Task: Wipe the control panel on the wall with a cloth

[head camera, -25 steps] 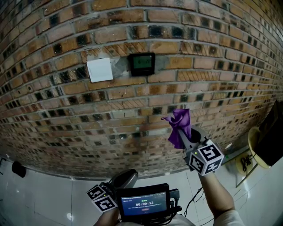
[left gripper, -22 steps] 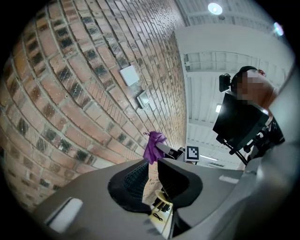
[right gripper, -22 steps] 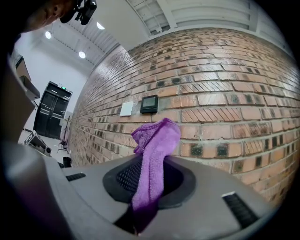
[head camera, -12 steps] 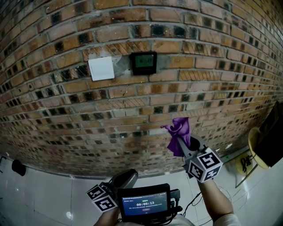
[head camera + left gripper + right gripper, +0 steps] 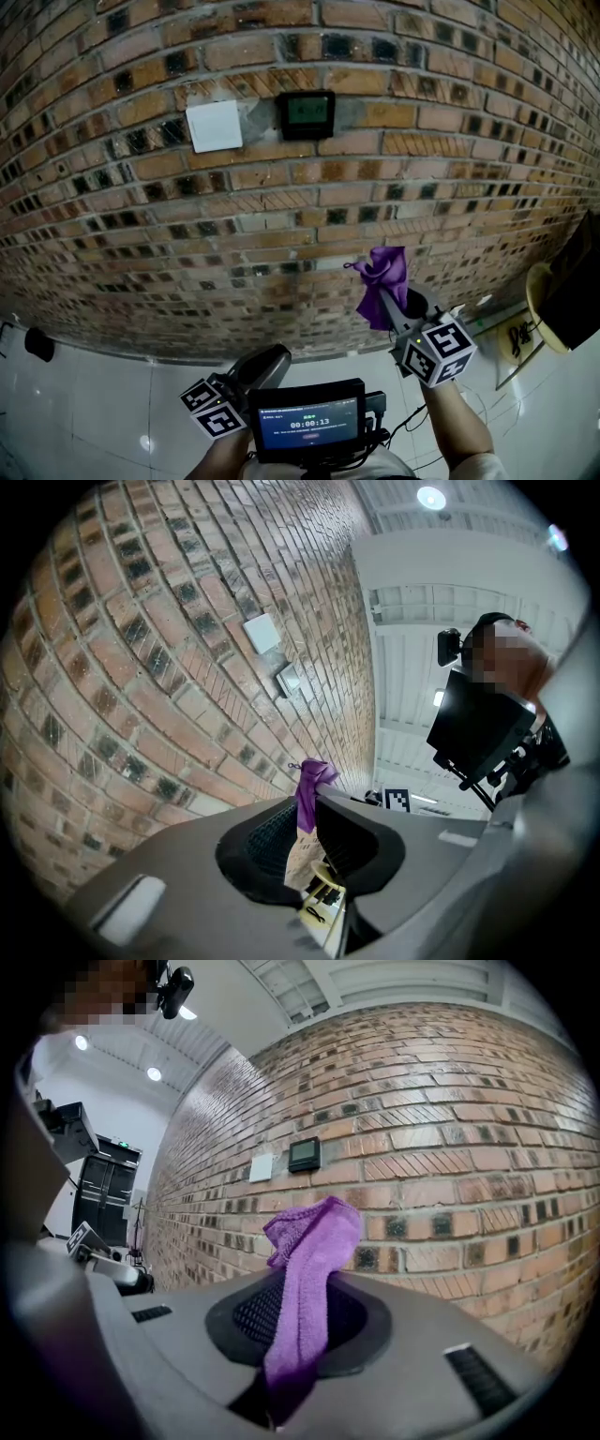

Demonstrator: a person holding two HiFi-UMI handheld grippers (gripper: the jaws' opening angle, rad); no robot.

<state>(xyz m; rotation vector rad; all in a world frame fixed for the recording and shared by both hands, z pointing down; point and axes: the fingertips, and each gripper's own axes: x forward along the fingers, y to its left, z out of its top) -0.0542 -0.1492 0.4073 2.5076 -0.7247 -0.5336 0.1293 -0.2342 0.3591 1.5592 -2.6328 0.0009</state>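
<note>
The dark control panel [image 5: 307, 113] sits on the brick wall, beside a white switch plate [image 5: 214, 126]. My right gripper [image 5: 386, 298] is well below and right of the panel, shut on a purple cloth [image 5: 382, 281] that stands up out of its jaws. In the right gripper view the cloth [image 5: 309, 1241] drapes through the right gripper [image 5: 305, 1290], and the panel [image 5: 304, 1154] is far off, up the wall. My left gripper [image 5: 262, 367] hangs low near the floor; its jaws [image 5: 302, 819] stand slightly apart with nothing between them.
A small screen with a timer [image 5: 311, 427] is at the bottom centre. A yellow round object [image 5: 539, 305] and a dark box [image 5: 577, 286] stand at the right. The white tiled floor [image 5: 103, 394] meets the wall below; a black object [image 5: 37, 344] lies at left.
The right gripper with the cloth has dropped a little lower in the view. The panel now sits higher in the frame. The left gripper has barely moved.
</note>
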